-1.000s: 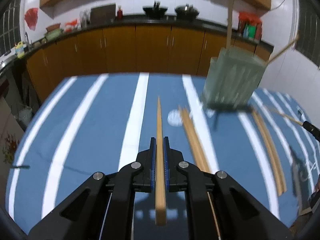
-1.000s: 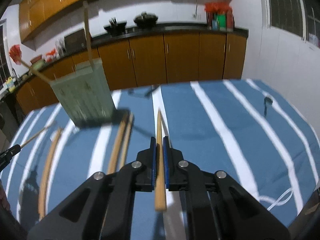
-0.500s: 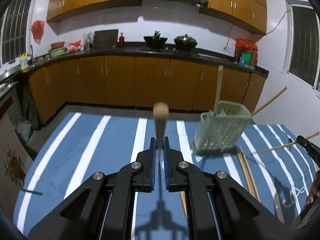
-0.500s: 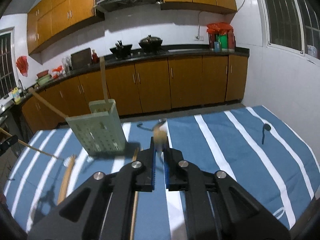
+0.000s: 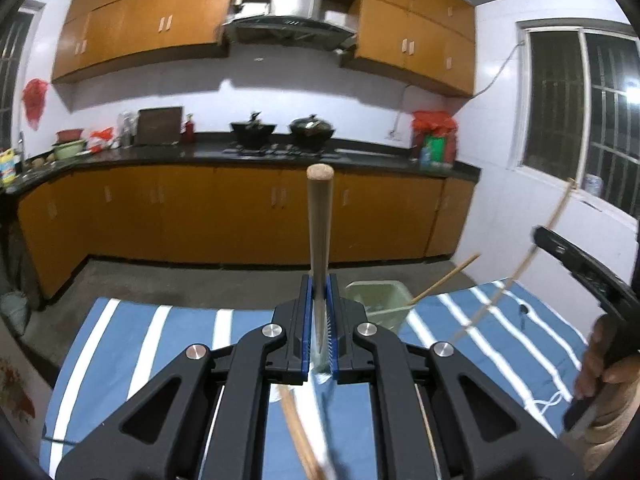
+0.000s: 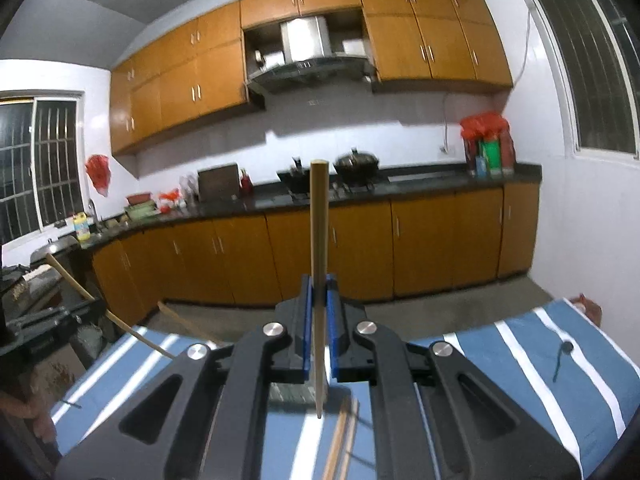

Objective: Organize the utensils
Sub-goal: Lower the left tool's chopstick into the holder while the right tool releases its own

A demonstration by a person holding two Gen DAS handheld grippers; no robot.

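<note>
My left gripper [image 5: 319, 292] is shut on a wooden chopstick [image 5: 319, 236] that stands upright, thick end up. My right gripper [image 6: 319, 294] is shut on another wooden chopstick [image 6: 319, 248], also upright; it also shows at the right of the left wrist view [image 5: 576, 264], chopstick [image 5: 520, 268] slanting. The pale green utensil holder [image 5: 380, 306] stands on the blue striped table [image 5: 132, 344] just beyond the left gripper, with chopsticks [image 5: 444, 278] leaning out. In the right wrist view the holder [image 6: 290, 394] is mostly hidden under the jaws. Loose chopsticks [image 6: 340, 440] lie on the cloth below.
A loose chopstick [image 5: 298, 436] lies on the table under the left gripper. A small dark object [image 6: 560, 360] lies on the cloth at the right. Kitchen cabinets [image 5: 224, 212] and a counter with pots [image 5: 280, 136] stand behind the table. A hand [image 5: 608, 368] holds the right gripper.
Both grippers have lifted from the table and tilted up, raising their chopsticks to upright. The holder has dropped low in both views, close under the jaws.
</note>
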